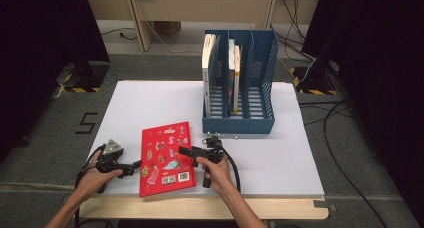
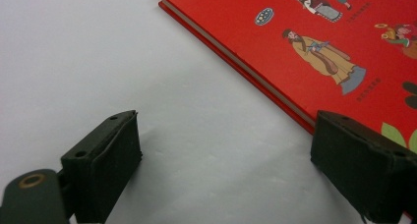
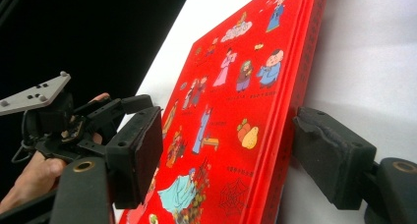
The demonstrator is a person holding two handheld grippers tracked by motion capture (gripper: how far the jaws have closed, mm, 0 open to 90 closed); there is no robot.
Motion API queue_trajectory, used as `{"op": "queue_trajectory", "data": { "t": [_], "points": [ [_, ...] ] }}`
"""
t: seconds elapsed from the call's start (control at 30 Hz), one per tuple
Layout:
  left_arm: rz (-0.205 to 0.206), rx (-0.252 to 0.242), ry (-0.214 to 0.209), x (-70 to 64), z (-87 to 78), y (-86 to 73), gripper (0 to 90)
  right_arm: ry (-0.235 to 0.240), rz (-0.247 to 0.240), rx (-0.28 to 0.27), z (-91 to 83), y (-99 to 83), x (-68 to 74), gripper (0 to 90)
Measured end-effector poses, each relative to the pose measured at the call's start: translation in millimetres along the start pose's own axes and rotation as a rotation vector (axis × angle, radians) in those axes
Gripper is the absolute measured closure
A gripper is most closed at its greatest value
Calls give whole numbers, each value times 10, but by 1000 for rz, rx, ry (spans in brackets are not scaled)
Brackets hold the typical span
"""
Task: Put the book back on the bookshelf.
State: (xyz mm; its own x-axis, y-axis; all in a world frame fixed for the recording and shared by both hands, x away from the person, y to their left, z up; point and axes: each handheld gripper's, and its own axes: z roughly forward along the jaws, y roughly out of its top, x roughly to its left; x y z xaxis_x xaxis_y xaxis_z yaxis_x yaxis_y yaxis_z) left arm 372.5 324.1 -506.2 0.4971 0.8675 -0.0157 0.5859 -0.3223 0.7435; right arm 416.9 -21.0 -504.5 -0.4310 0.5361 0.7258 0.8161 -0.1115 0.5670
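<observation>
1. High view: white table (image 1: 150, 95) takes up the middle of the frame; a bare wooden edge shows along its lower side.
2. Blue file rack (image 1: 239, 85), upper centre of the frame, standing on the table's far part. Three slots. Left slot holds one upright book (image 1: 208, 63); middle slot holds upright books (image 1: 233, 68); right slot looks bare.
3. Red book (image 1: 166, 157), lower centre, lying flat on the table, cover up, printed with small costumed figures and two code squares near its lower edge. Slightly rotated against the table edge.
4. Right gripper (image 1: 186, 150), just right of centre, low in the frame, held in the person's right hand (image 1: 216, 170). Right gripper view: jaws wide, one over the cover, the other outside the book's long edge; the edge sits between them, not pinched.
5. Left gripper (image 1: 136, 165), lower left, in the left hand (image 1: 97, 178). Left gripper view: jaws wide apart, holding nothing, low over the table; the right jaw overlaps the book's edge in the picture, contact not clear.
</observation>
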Motion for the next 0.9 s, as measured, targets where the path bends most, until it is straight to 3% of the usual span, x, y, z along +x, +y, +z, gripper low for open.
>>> {"op": "queue_trajectory", "data": {
  "t": [0.13, 0.27, 0.37, 0.4, 0.43, 0.47, 0.5, 0.57, 0.63, 0.67, 0.77, 0.9],
  "points": [
    [-1, 0, -1, 1, 1, 0, 103, -25, -40, 23, 38, -10, 2, 288],
    [-2, 0, -1, 1, 2, 0, 103, -53, -111, 46, 67, 16, 12, 299],
    [-3, -1, -2, 2, 2, 0, 103, -51, -107, 57, 72, 17, 5, 302],
    [-2, 0, -2, 1, 2, 1, 103, -36, -98, 64, 71, 15, -15, 354],
    [0, 1, -2, 0, 2, 1, 102, 25, -47, 73, 85, -5, -29, 406],
    [1, 1, -2, 0, 2, 1, 102, 81, -31, 82, 123, -35, -14, 449],
    [1, 1, -2, 0, 1, 0, 101, 99, -59, 99, 174, -66, 50, 484],
    [-4, -3, -7, 6, -1, -3, 107, 65, -171, 153, 275, -90, 185, 467],
    [2, -2, -5, 1, -1, -2, 106, 75, -175, 160, 254, -71, 174, 482],
    [1, -1, -6, 2, 0, -1, 105, 55, -210, 169, 239, -67, 164, 475],
    [-3, -2, -7, 5, 1, -1, 104, 56, -234, 176, 222, -68, 137, 472],
    [-10, -6, -14, 15, -3, -3, 105, 54, -304, 170, 220, -49, 162, 468]
  ]
}}
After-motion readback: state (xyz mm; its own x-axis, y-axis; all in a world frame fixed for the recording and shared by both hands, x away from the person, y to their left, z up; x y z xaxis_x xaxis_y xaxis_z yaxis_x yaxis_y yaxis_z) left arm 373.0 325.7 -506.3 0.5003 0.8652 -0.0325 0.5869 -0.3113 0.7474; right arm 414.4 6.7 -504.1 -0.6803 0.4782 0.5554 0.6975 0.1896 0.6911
